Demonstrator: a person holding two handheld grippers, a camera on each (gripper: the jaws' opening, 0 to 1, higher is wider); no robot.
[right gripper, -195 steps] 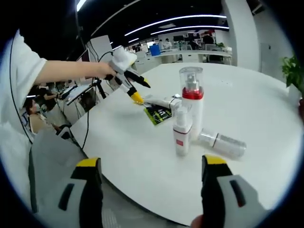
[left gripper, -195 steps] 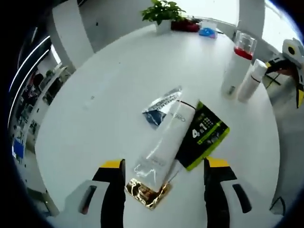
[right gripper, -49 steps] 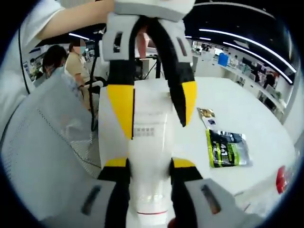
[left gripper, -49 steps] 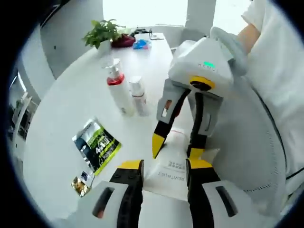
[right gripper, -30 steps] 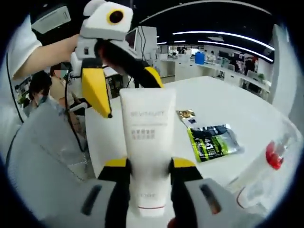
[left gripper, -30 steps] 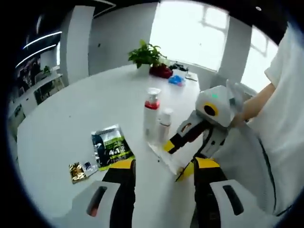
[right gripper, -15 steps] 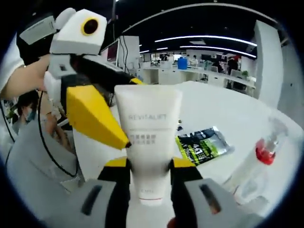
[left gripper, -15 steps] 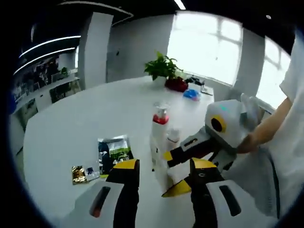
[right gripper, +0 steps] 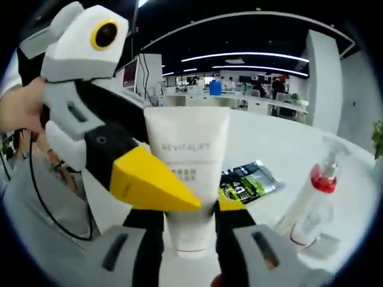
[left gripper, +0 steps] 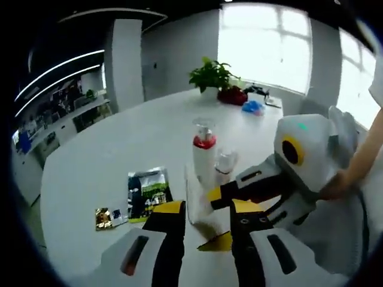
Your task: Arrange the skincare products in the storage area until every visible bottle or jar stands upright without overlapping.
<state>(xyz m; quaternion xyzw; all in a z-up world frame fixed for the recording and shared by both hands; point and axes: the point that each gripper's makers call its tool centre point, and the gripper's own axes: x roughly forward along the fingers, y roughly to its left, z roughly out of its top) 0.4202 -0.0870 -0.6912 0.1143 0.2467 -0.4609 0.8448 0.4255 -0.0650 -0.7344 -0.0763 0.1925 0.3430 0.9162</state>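
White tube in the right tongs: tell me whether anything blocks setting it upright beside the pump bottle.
The left tongs cross in front of the white tube. The table around the pump bottle looks bare; the green sachet lies apart.

A round white table (left gripper: 108, 161) takes the lower middle of the left gripper view. At its far edge, upper centre, stands a potted green plant (left gripper: 210, 75) before bright windows (left gripper: 263, 42) — upper right. A grey pillar (left gripper: 124, 60) rises upper left. In the right gripper view, ceiling light strips (right gripper: 233, 57) arc across a dark open office — desks (right gripper: 251, 103) at centre.
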